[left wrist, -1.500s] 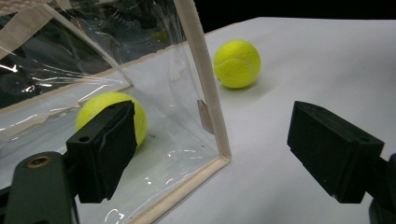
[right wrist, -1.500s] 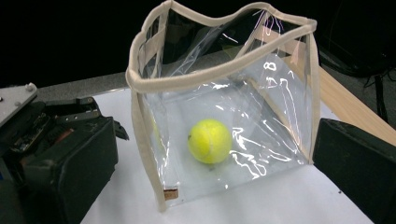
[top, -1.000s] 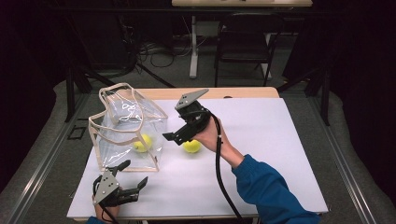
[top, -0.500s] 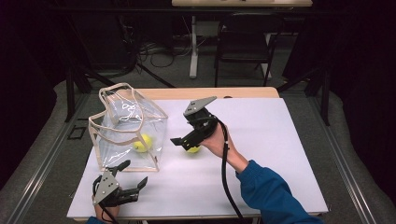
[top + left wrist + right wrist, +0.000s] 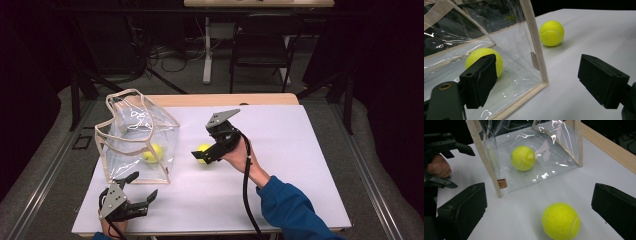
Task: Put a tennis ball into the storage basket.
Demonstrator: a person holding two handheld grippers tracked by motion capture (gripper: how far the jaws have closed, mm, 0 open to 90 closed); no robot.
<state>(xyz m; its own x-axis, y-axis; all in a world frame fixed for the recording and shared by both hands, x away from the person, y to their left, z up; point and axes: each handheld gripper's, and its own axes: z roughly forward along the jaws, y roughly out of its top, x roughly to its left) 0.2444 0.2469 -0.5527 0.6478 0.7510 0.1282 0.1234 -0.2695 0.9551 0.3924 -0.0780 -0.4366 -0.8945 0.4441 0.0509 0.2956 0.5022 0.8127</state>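
Observation:
A clear plastic bag [image 5: 135, 135] with beige trim stands on the white table, and a yellow tennis ball [image 5: 151, 153] lies inside it. A second tennis ball [image 5: 203, 151] lies loose on the table to the bag's right. My right gripper [image 5: 202, 157] is open and low over this loose ball. In the right gripper view the loose ball [image 5: 561, 221] sits between the wide jaws, untouched, with the bagged ball [image 5: 523, 158] beyond. My left gripper [image 5: 143, 185] is open near the front edge, just before the bag's corner trim [image 5: 536, 45]. Its view shows the bagged ball [image 5: 484, 58] and the loose ball [image 5: 551, 33].
The white table top [image 5: 300, 150] has bare room to the right and at the front. A wooden strip [image 5: 225, 100] runs along its far edge. A chair [image 5: 262, 45] and cables stand on the floor behind. The left gripper [image 5: 462, 168] and its hand show in the right gripper view.
My right gripper has shifted slightly right and come down, so its open jaws now flank the loose ball. The left gripper, the bag and both balls have stayed put.

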